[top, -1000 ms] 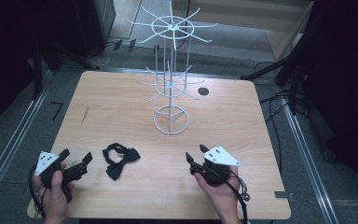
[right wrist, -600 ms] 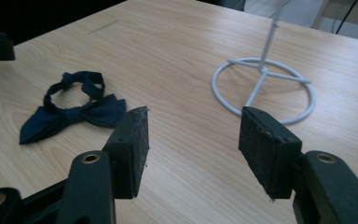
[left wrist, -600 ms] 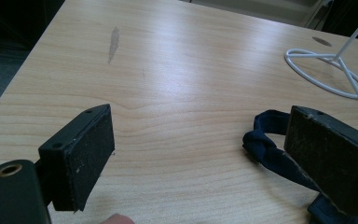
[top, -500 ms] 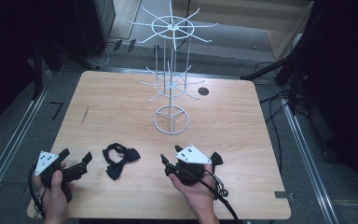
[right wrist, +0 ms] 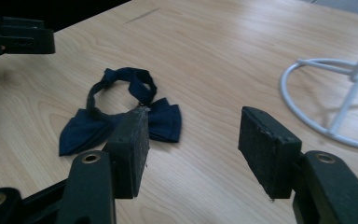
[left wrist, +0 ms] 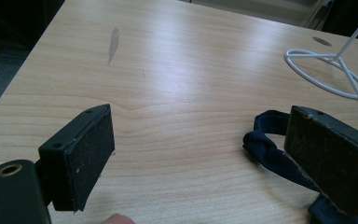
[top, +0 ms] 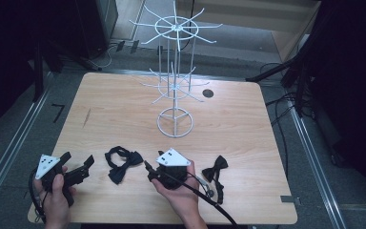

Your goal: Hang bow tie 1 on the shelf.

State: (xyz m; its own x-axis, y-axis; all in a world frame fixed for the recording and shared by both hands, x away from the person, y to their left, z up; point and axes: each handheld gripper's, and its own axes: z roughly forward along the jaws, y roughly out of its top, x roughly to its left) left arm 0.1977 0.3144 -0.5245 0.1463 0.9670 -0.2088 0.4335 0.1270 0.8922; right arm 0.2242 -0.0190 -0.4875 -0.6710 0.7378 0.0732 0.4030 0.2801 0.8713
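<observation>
1. Since 1.0 s ago, right gripper point(top: 148, 171) has moved from the 5 o'clock part of the tabletop point(top: 248, 114) leftward to near 6 o'clock; a second bow tie point(top: 217, 171) now lies exposed at its right, where it was before.
2. Left gripper point(top: 78, 164) unchanged, at 7 o'clock near the front edge.
3. First bow tie point(top: 121, 162) lies flat between the two grippers, apart from both.
4. Right gripper view: jaws spread, empty, pointing at the first bow tie point(right wrist: 116, 116); its strap forms a loop behind the bow.
5. Left gripper view: jaws spread, empty; bow tie point(left wrist: 268, 149) partly hidden behind one jaw.
6. White wire rack point(top: 175, 86) stands at centre, base ring just beyond the right gripper.
</observation>
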